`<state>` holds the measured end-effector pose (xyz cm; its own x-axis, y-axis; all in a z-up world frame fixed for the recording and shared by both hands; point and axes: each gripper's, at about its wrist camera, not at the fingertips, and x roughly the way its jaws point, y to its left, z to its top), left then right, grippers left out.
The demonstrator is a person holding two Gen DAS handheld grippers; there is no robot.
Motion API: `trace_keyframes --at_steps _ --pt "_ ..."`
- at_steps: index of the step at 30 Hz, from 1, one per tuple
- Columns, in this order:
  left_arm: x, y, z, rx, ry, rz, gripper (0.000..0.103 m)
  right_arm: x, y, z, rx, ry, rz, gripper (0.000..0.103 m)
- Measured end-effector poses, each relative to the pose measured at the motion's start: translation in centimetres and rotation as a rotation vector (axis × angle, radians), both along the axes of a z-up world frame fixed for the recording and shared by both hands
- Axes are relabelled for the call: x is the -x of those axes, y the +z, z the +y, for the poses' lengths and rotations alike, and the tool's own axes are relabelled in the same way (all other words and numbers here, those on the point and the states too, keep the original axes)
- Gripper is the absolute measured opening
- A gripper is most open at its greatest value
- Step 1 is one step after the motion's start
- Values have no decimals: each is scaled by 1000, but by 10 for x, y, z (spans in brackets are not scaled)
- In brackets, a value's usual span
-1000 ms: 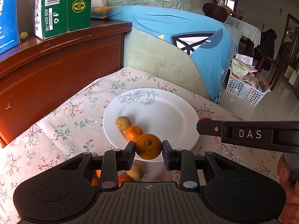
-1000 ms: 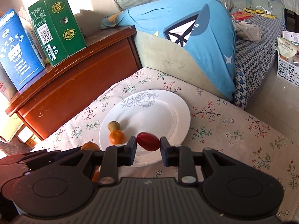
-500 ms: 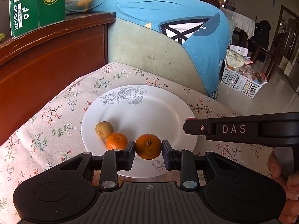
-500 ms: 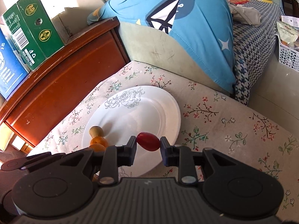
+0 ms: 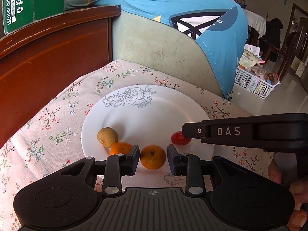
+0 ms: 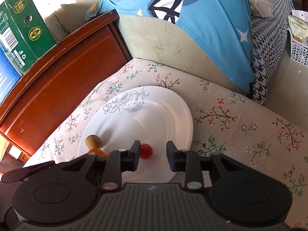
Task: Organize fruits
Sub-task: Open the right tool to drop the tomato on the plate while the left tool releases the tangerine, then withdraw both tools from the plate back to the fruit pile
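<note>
A white plate (image 5: pixel 154 119) with a rose drawing lies on the flowered cloth. My left gripper (image 5: pixel 153 159) hangs low over its near rim. Its jaws are opening, and a large orange (image 5: pixel 153 159) rests on the plate between them with thin gaps on both sides. A yellow-brown fruit (image 5: pixel 107 139) and a small orange (image 5: pixel 120 148) lie to its left. My right gripper (image 6: pixel 152 153) is opening too. A red tomato (image 6: pixel 146 151) lies on the plate (image 6: pixel 157 119) close by the left pad, well apart from the right pad. From the left wrist, the tomato (image 5: pixel 180 138) shows under the right gripper's finger (image 5: pixel 192 132).
A dark wooden cabinet (image 5: pixel 48 57) with a green box (image 5: pixel 32 2) stands to the left. A sofa under a blue cover (image 5: pixel 173 19) rises behind the table. A white basket (image 5: pixel 254 82) sits on the floor at the right. A person's hand (image 5: pixel 288 192) holds the right gripper.
Both grippers have sunk towards the plate's near side. Their jaws have parted: the orange and the tomato, both gripped before, now lie loose on the plate.
</note>
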<state>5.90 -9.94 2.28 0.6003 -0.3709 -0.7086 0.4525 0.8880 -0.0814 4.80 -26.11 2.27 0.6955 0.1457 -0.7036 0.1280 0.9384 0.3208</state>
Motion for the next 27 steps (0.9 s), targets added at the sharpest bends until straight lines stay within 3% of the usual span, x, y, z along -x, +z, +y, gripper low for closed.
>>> trace_keyframes --at_steps 6,8,10,12,16,27 --pt "-2 15 5 15 19 -15 34 1 9 -5 5 -22 -23 32" --pt "-1 22 8 14 35 -27 53 3 11 -6 7 -27 -28 32" --pt "3 31 11 5 39 -53 58 5 14 -7 7 -24 -34 33" --pt "6 37 14 -1 39 -69 58 8 17 -7 0 -33 -38 37" --pt "11 44 29 26 79 -41 62 16 24 1 13 -18 -46 37" --pt "36 55 74 9 170 -15 63 49 35 25 13 25 -46 37"
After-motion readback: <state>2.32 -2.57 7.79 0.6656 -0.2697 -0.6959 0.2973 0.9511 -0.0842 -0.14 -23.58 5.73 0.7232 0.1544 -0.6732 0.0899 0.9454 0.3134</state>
